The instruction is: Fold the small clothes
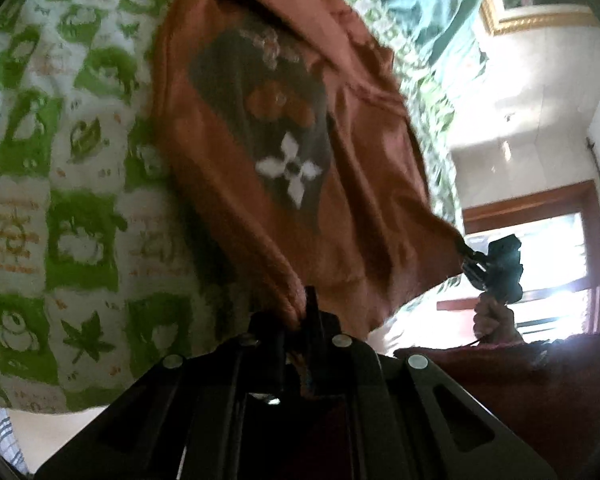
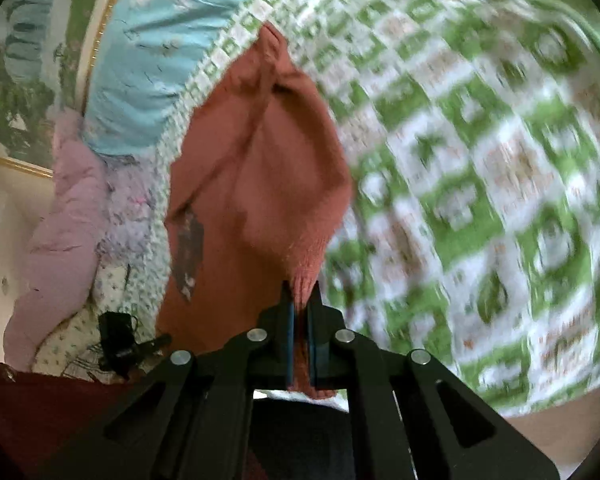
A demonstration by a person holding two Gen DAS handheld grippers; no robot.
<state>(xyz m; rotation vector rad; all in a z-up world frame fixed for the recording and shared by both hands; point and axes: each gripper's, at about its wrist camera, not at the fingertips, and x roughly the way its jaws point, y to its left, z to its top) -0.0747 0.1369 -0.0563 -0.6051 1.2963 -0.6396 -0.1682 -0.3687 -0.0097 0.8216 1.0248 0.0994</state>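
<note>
Rust-orange knit sweater (image 1: pixel 300 152) with grey diamond motif: unfolded, lifted over green-patterned bed (image 1: pixel 60 200); left gripper (image 1: pixel 306 312) and right gripper (image 2: pixel 300 300) fingers clamped on hem corners; folding all ahead.

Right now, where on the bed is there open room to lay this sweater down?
The green-and-white checked bedspread lies bare to the right of the rust sweater. Toward the headboard it is crowded: blue bedding and lilac quilt.

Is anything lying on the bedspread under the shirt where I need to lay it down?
Nothing visible does. The rust shirt hangs from the left gripper and right gripper, both shut on its hem. The green checked bedspread beside it shows only bare pattern.
</note>
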